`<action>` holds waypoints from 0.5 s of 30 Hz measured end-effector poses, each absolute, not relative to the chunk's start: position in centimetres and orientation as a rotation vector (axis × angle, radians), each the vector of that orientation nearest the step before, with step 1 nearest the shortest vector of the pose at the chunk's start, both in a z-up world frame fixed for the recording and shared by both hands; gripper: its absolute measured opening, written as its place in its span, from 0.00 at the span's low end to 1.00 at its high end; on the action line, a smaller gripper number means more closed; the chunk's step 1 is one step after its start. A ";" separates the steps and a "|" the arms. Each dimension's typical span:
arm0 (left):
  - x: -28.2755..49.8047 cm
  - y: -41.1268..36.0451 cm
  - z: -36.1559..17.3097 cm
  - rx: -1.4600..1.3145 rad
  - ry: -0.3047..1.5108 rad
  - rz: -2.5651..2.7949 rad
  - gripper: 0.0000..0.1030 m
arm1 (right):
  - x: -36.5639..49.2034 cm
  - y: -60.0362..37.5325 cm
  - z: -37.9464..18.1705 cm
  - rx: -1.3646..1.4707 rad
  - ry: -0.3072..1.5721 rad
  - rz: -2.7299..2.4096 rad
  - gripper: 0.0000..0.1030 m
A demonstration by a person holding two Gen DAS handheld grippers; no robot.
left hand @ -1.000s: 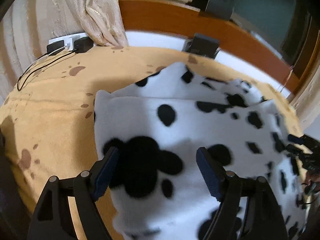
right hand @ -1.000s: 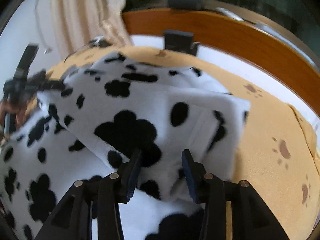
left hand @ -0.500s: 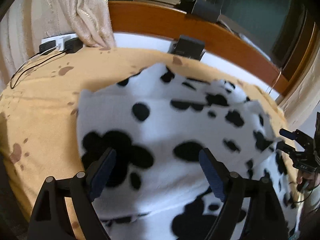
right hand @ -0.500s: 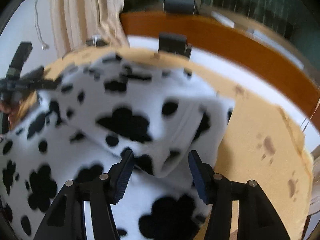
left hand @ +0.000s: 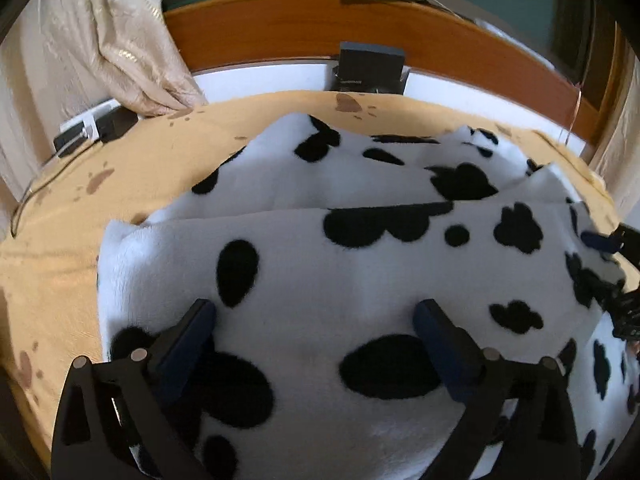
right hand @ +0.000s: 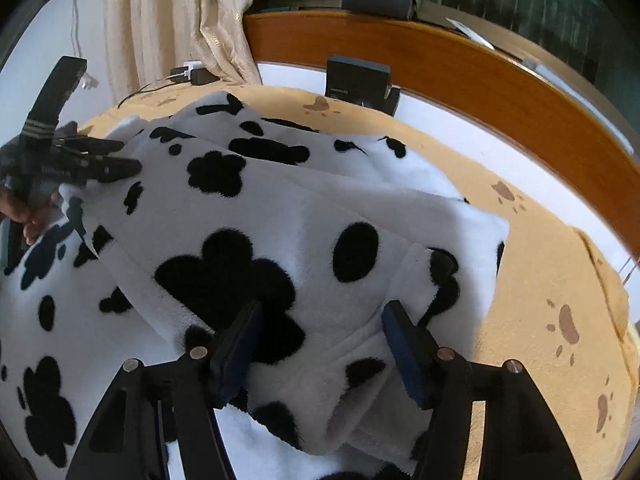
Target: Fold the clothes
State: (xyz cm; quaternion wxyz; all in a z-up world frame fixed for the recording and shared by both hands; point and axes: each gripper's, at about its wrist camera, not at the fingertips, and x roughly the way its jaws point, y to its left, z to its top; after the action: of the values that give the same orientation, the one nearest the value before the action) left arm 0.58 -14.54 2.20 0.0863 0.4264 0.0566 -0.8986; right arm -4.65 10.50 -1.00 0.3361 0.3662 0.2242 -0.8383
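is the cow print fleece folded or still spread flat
Folded: the cow print fleece has a top layer doubled over a lower one, its folded edge crossing the tan blanket.

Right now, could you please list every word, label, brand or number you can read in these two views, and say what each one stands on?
Nothing can be read with confidence.
Dark grey box by the wooden headboard: a short line of pale print low on its front, too small and blurred to read.
Left gripper's black body, seen from the right wrist: a small pale marking, too blurred to read.
Black-and-white cow-print fleece garment: no text visible.
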 end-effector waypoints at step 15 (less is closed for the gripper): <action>2.4 -13.8 3.7 1.327 0.201 -2.634 0.99 | -5.3 10.9 -1.3 0.975 0.581 -2.269 0.91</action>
State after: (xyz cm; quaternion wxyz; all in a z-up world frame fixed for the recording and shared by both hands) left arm 2.38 -13.77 3.69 0.0924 0.4469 0.0676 -0.8872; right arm -5.32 10.88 -1.29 0.2978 0.3667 0.2187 -0.8538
